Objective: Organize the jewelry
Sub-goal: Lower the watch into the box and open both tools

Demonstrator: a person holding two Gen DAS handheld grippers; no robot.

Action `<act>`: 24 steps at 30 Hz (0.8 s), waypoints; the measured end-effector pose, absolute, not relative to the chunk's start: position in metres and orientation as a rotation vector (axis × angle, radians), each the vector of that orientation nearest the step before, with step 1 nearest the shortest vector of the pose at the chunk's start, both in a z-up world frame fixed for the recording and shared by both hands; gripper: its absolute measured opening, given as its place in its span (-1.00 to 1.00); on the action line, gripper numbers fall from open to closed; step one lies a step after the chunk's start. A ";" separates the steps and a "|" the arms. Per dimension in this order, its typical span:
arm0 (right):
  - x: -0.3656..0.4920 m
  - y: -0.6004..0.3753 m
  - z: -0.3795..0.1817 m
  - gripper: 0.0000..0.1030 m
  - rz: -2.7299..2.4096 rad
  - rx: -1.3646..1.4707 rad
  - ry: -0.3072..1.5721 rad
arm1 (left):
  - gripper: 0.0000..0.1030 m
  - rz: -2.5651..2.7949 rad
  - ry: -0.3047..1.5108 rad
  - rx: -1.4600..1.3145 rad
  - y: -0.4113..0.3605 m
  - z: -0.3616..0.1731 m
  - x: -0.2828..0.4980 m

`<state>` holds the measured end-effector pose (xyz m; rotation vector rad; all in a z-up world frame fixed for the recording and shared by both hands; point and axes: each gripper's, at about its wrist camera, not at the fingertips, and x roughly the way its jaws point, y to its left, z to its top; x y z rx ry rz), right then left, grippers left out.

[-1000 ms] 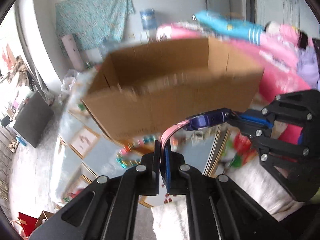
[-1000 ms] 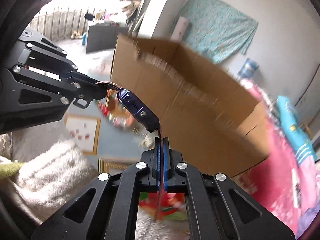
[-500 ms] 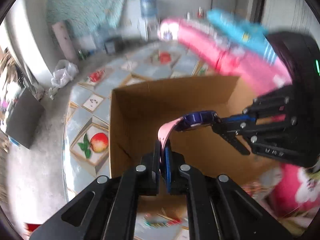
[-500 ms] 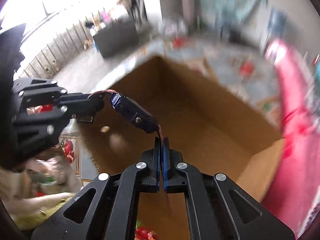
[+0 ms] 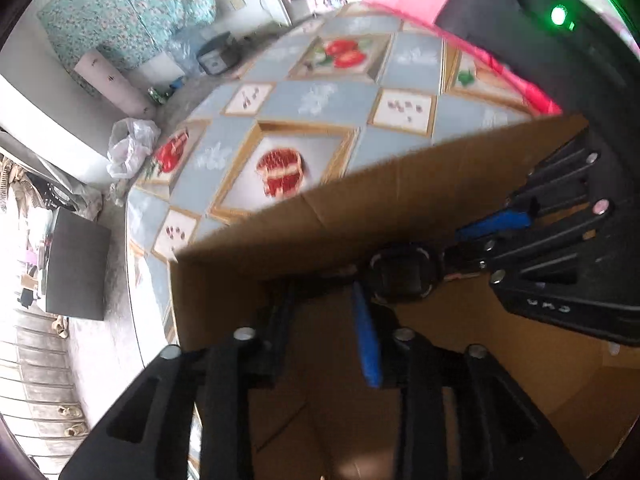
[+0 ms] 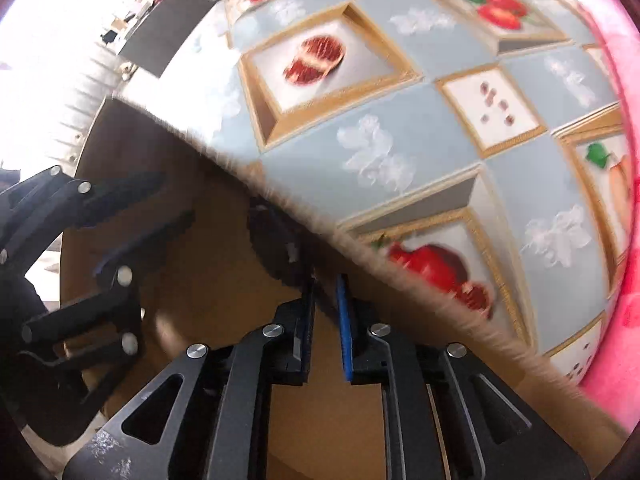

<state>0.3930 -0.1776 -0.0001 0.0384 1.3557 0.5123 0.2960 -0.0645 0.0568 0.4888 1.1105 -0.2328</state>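
A dark watch (image 5: 404, 274) with a pink strap lies blurred inside the cardboard box (image 5: 400, 208); it also shows as a dark shape in the right wrist view (image 6: 280, 248). My left gripper (image 5: 320, 304) is inside the box with its jaws apart, just in front of the watch. My right gripper (image 6: 324, 300) has its jaws a little apart right behind the watch; I cannot tell if it still touches the strap. The right gripper shows in the left wrist view (image 5: 492, 236), and the left gripper shows in the right wrist view (image 6: 152, 200).
The box stands on a floor mat (image 6: 400, 140) printed with blue tiles and fruit pictures. A pink blanket (image 6: 624, 240) borders the mat on the right. A dark cabinet (image 5: 76, 264), a white plastic bag (image 5: 128, 148) and a roll (image 5: 116, 84) stand by the far wall.
Both grippers carried the watch down into the box. The left gripper's jaws have opened off the strap, and the right gripper's jaws have parted a little.
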 end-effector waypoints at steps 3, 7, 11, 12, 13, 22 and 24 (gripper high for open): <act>0.385 -0.179 0.007 -0.75 0.475 0.026 1.321 | -0.36 -0.234 1.046 0.468 -0.064 0.071 0.294; 0.356 -0.195 0.044 -0.69 0.462 0.047 1.188 | -0.10 -0.209 0.940 0.413 -0.049 0.103 0.277; 0.302 -0.236 0.095 -0.21 0.442 0.111 0.989 | 0.43 -0.131 0.861 0.274 -0.003 0.136 0.238; 0.286 -0.256 0.108 -0.02 0.426 0.138 0.928 | 0.48 -0.119 0.858 0.227 0.008 0.139 0.229; 0.270 -0.270 0.115 0.08 0.413 0.164 0.890 | 0.54 -0.117 0.862 0.152 0.024 0.139 0.214; 0.190 -0.340 0.038 0.23 0.401 0.567 0.984 | 0.57 -0.194 1.009 -0.260 0.063 0.074 0.141; 0.191 -0.330 0.029 0.15 0.439 0.576 1.021 | 0.59 -0.228 1.024 -0.308 0.055 0.064 0.133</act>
